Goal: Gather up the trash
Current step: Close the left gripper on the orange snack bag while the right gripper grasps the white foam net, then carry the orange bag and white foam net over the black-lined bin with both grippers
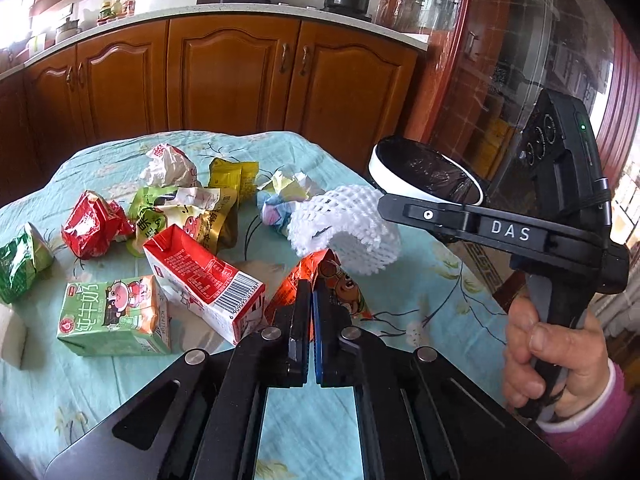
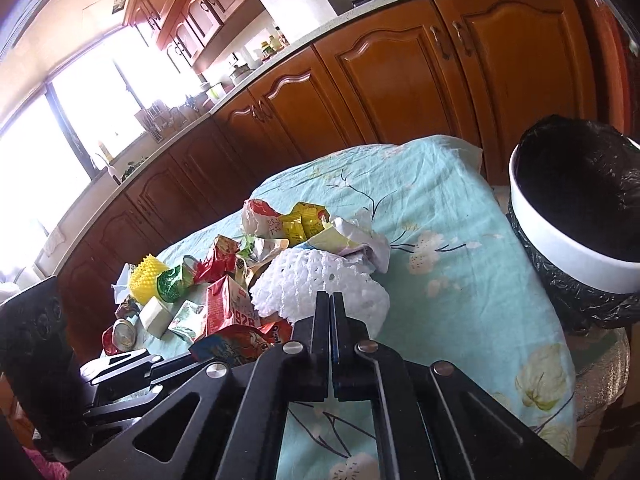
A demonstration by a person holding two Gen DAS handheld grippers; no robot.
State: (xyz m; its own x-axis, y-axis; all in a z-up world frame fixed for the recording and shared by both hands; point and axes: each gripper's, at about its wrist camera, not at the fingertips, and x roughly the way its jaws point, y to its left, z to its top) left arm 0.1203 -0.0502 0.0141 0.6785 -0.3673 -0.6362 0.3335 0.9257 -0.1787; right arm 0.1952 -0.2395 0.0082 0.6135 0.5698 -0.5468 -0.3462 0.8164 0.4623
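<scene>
Trash lies scattered on the desk [image 1: 420, 280]: milk cartons [image 1: 204, 280], crumpled wrappers [image 1: 94, 224], white foam net [image 1: 348, 232]. Left gripper [image 1: 311, 292] clenched on the orange snack wrapper [image 1: 320, 276]. Right gripper [image 2: 331, 304] clenched at the foam net's edge; grasp unclear. Black-lined bin [image 2: 576, 216] beside the desk.

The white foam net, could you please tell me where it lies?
In both wrist views the white foam net lies mid-table, beside the crumpled paper, toward the bin side.
</scene>
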